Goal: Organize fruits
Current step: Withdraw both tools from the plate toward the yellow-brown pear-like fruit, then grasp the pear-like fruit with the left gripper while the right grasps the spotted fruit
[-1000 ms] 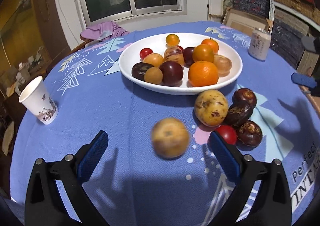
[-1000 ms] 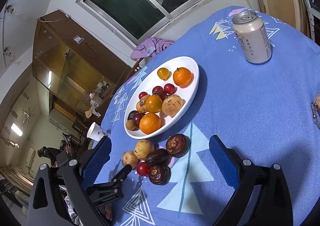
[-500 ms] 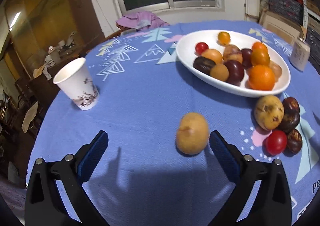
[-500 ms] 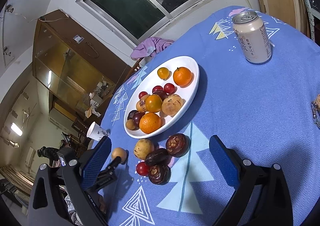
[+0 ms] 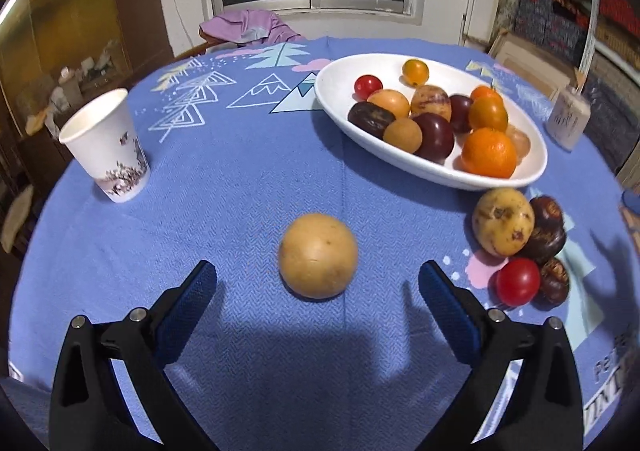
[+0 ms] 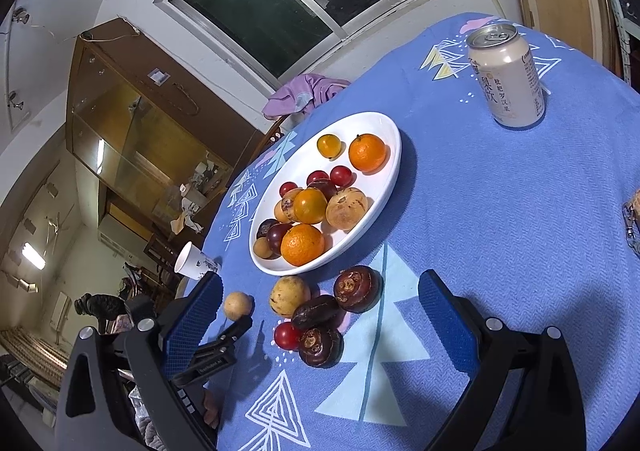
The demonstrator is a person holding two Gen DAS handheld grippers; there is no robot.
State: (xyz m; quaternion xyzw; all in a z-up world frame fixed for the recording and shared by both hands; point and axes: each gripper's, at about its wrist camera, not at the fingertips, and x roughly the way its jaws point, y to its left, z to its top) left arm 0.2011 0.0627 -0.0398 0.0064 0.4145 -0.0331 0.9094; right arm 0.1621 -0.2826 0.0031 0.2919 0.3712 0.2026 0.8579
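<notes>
A tan round fruit lies alone on the blue cloth, just ahead of my open left gripper and between the lines of its blue pads. The same tan fruit shows small in the right wrist view, beside the left gripper's finger. A white oval bowl holds oranges, plums and tomatoes. By its near rim sits a cluster: a spotted yellow fruit, a red tomato and three dark brown fruits. My right gripper hangs open above the table, empty.
A paper cup stands at the left of the table. A drink can stands at the far right beyond the bowl. Purple cloth hangs over a chair at the table's far edge. A wooden cabinet lines the left wall.
The tan fruit has rolled left, away from the cluster. My left gripper swung left after it and now has it centred ahead. The right gripper has stayed still.
</notes>
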